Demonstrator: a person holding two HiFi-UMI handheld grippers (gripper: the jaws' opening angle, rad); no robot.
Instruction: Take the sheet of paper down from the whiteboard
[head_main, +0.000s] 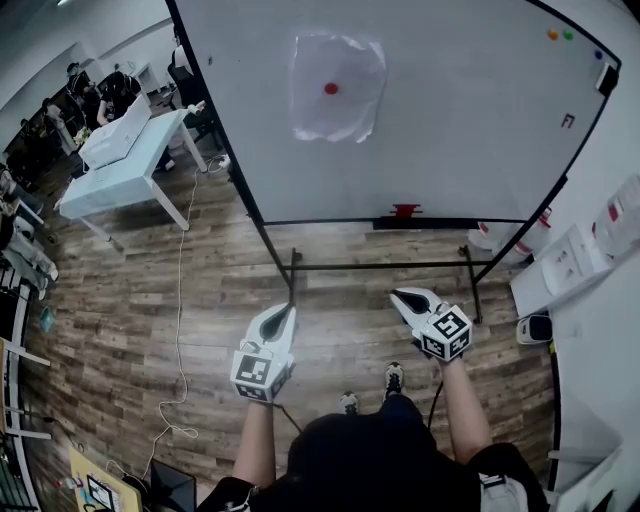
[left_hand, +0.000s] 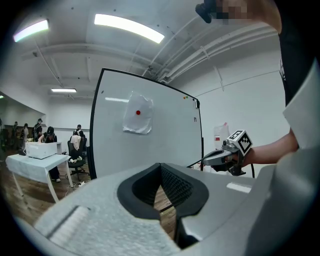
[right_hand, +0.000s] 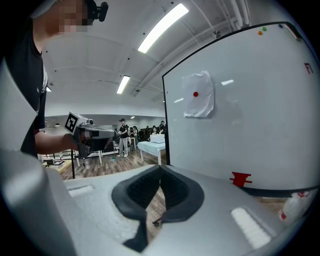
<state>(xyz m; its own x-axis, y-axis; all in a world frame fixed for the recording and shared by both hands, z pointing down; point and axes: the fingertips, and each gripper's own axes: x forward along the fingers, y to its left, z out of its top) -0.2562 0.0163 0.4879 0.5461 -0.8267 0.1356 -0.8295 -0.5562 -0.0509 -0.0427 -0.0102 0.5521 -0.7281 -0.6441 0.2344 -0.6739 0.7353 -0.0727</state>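
Now facing the whiteboard (head_main: 450, 120), both grippers closed and empty

Noting a white table (head_main: 120, 175) standing at ten o'clock. Holding the left gripper (head_main: 288, 311) at seven o'clock, jaws pressing together on nothing. Seeing the sheet of paper (head_main: 350, 70) hanging at twelve o'clock on the whiteboard, well apart from both grippers, being pinned by a red magnet (head_main: 331, 88). Holding the right gripper (head_main: 398, 295) at four o'clock, jaws likewise squeezing together, carrying nothing.
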